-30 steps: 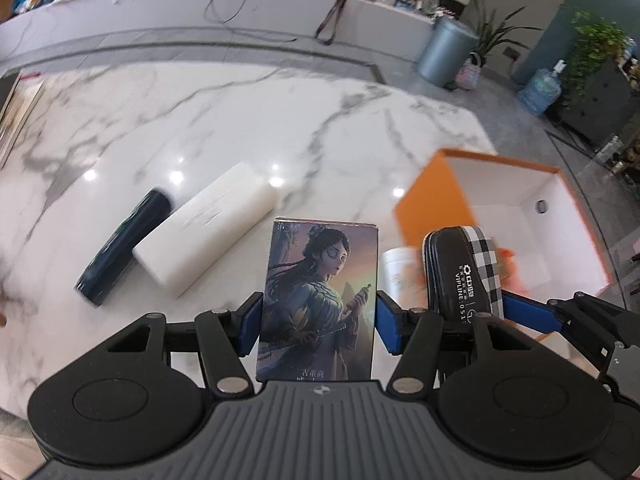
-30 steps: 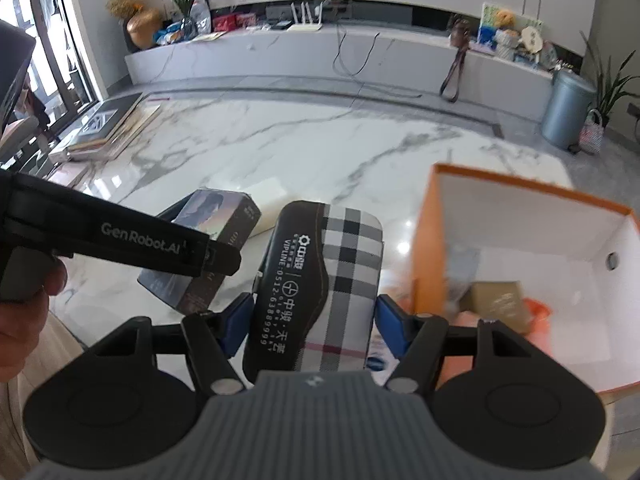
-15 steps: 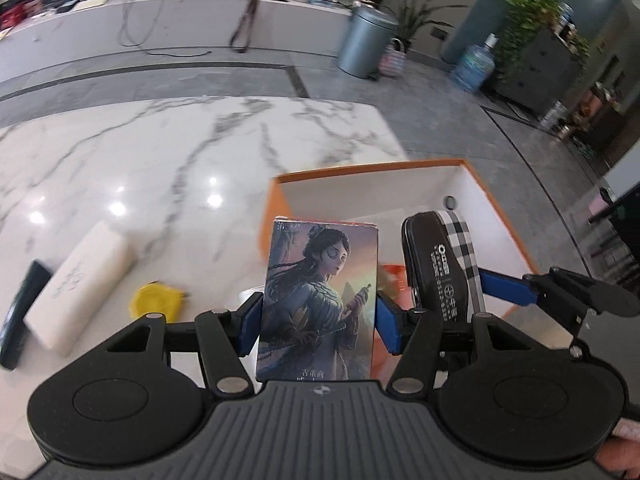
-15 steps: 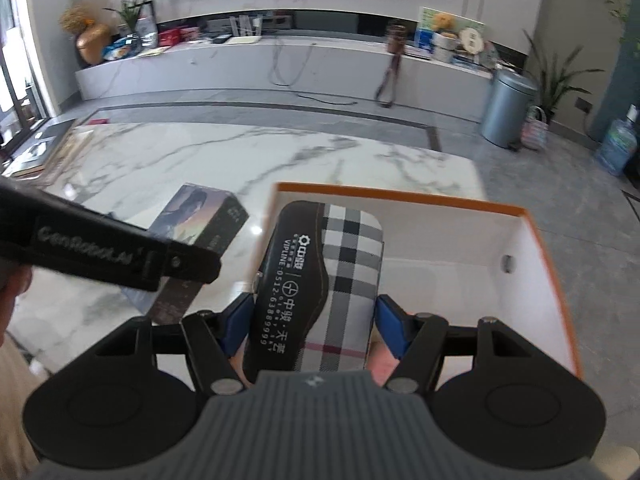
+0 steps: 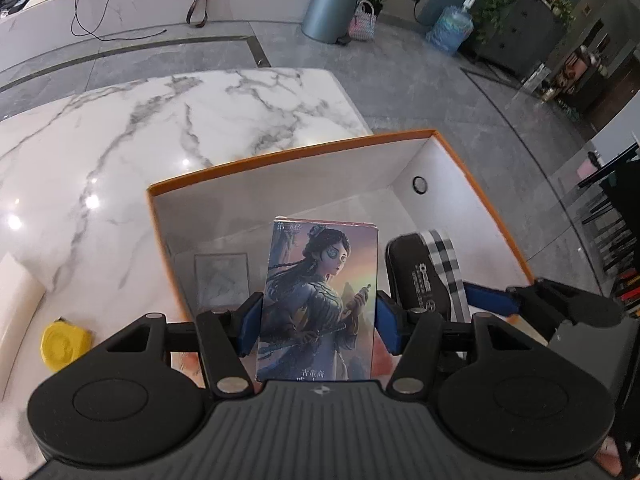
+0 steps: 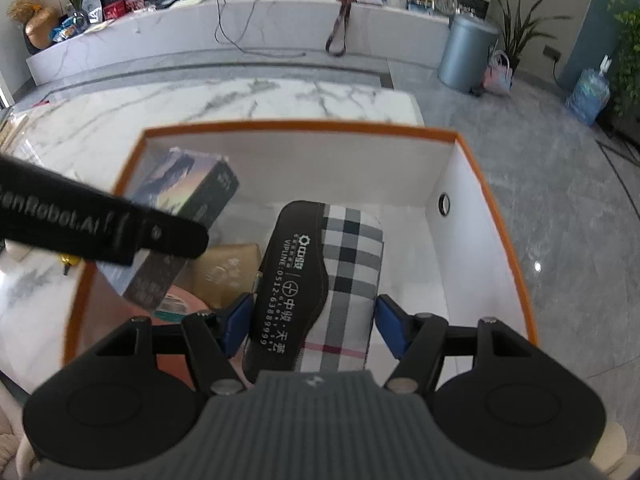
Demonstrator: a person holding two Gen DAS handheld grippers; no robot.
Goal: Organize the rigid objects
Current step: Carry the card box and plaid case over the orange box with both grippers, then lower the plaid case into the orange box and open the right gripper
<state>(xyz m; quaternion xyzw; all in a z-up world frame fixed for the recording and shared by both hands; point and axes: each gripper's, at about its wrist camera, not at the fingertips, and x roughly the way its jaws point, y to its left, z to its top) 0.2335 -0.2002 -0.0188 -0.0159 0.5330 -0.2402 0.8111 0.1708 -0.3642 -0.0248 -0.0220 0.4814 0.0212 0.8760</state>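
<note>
The left claw [image 5: 318,320] is pinching an upright illustrated card box [image 5: 320,300] above the near left part of the orange box [image 5: 288,154] on the marble table [image 5: 160,120]. The right claw [image 6: 314,320] is pinching a plaid glasses case [image 6: 320,280] over the box's middle.

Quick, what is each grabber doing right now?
Left gripper: closed on the picture box, over the orange box.
Right gripper: closed on the checked case, over the same box.
</note>
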